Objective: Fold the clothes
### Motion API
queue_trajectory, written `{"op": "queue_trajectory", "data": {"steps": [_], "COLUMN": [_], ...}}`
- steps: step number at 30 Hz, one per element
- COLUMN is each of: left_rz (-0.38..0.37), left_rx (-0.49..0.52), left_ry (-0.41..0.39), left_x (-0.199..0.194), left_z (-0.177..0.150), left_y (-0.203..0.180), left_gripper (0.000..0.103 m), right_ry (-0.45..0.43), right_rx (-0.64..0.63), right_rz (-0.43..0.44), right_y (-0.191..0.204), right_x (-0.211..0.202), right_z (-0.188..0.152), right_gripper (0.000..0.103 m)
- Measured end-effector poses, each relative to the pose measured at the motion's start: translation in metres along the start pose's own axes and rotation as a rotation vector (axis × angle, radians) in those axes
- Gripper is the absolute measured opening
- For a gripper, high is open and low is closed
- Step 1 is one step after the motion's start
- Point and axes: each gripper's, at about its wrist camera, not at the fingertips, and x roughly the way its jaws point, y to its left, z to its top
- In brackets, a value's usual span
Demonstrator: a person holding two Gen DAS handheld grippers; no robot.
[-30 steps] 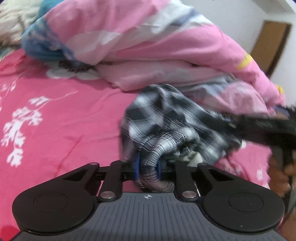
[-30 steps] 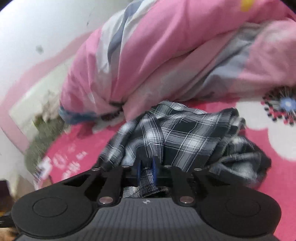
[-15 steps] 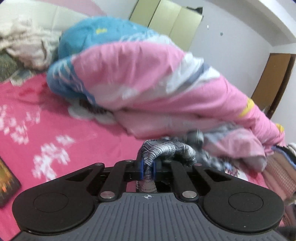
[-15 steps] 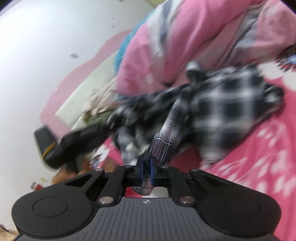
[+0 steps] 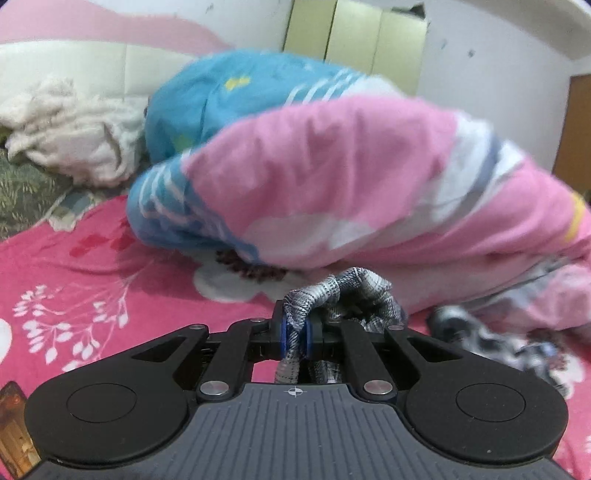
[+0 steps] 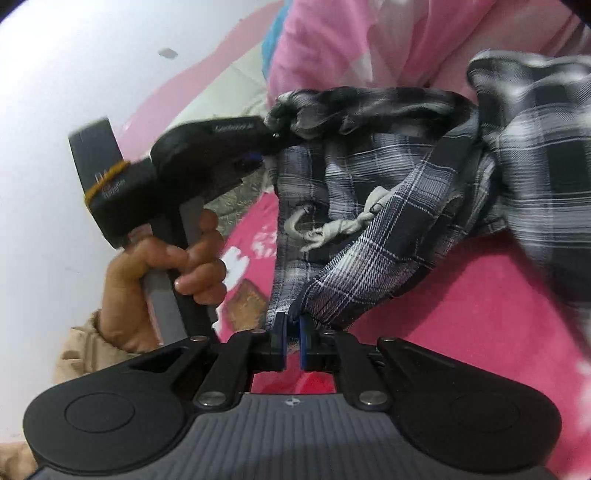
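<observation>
A black-and-white plaid garment (image 6: 388, 229) with a white drawstring hangs stretched between my two grippers above the pink bed sheet (image 6: 480, 314). My right gripper (image 6: 291, 332) is shut on one edge of it. In the right wrist view my left gripper (image 6: 271, 142) grips another bunched edge, held by a hand (image 6: 166, 266). In the left wrist view my left gripper (image 5: 294, 334) pinches a grey plaid fold (image 5: 347, 295). Its jaws are opening a little with the cloth still pressed between the pads. More of the garment (image 5: 491, 339) trails off to the right.
A big pink, white and blue quilt (image 5: 332, 177) is heaped across the bed behind the garment. A cream blanket (image 5: 62, 147) lies by the headboard at the left. A phone-like object (image 5: 14, 435) lies at the lower left. Wardrobe doors (image 5: 354, 33) and a brown door (image 5: 576, 129) stand behind.
Both grippers have lifted the garment off the bed and drawn apart, so it now hangs spread between them. The right view has swung left onto the left gripper and hand.
</observation>
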Motion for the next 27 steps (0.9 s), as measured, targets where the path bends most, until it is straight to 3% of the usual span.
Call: {"op": "queue_trajectory", "data": {"steps": [3, 5, 8, 10, 12, 16, 17, 20, 22, 24, 26, 27], "left_rz": [0.052, 0.074, 0.093, 0.097, 0.081, -0.01, -0.039, -0.119, -0.135, -0.139, -0.137, -0.122], "left_rx": [-0.001, -0.011, -0.024, -0.032, -0.019, 0.063, 0.089, 0.15, 0.17, 0.188, 0.201, 0.196], "left_ry": [0.069, 0.068, 0.019, -0.038, -0.091, -0.138, -0.135, -0.093, -0.054, -0.009, 0.036, 0.05], "left_x": [0.018, 0.017, 0.002, -0.015, -0.033, -0.064, -0.068, -0.07, -0.065, -0.057, -0.049, -0.044], "left_z": [-0.01, -0.017, -0.02, -0.019, -0.018, -0.024, -0.029, -0.046, -0.059, -0.071, -0.083, -0.089], "left_y": [0.008, 0.013, 0.018, 0.016, 0.009, -0.016, -0.023, -0.044, -0.055, -0.063, -0.07, -0.071], "left_gripper": [0.018, 0.04, 0.056, 0.069, 0.077, 0.1, 0.1, 0.1, 0.097, 0.09, 0.068, 0.064], "right_ry": [0.019, 0.016, 0.012, 0.009, 0.006, -0.032, -0.05, -0.127, -0.191, -0.248, -0.247, -0.242], "right_rx": [0.031, 0.037, 0.027, 0.006, -0.031, -0.151, -0.17, -0.202, -0.205, -0.198, -0.208, -0.214], "right_rz": [-0.027, -0.043, -0.044, -0.037, -0.039, -0.099, -0.117, -0.187, -0.25, -0.336, -0.41, -0.444], "right_y": [-0.014, -0.019, -0.019, -0.014, -0.007, 0.007, 0.006, 0.003, -0.001, -0.004, -0.01, -0.014], "right_x": [0.031, 0.045, 0.048, 0.038, 0.023, -0.027, -0.043, -0.086, -0.108, -0.118, -0.109, -0.103], "right_z": [0.005, 0.006, 0.004, 0.001, -0.003, -0.012, -0.011, -0.001, 0.014, 0.037, 0.06, 0.071], "right_gripper": [0.007, 0.007, 0.011, 0.019, 0.044, 0.053, 0.058, 0.06, 0.064, 0.068, 0.074, 0.076]}}
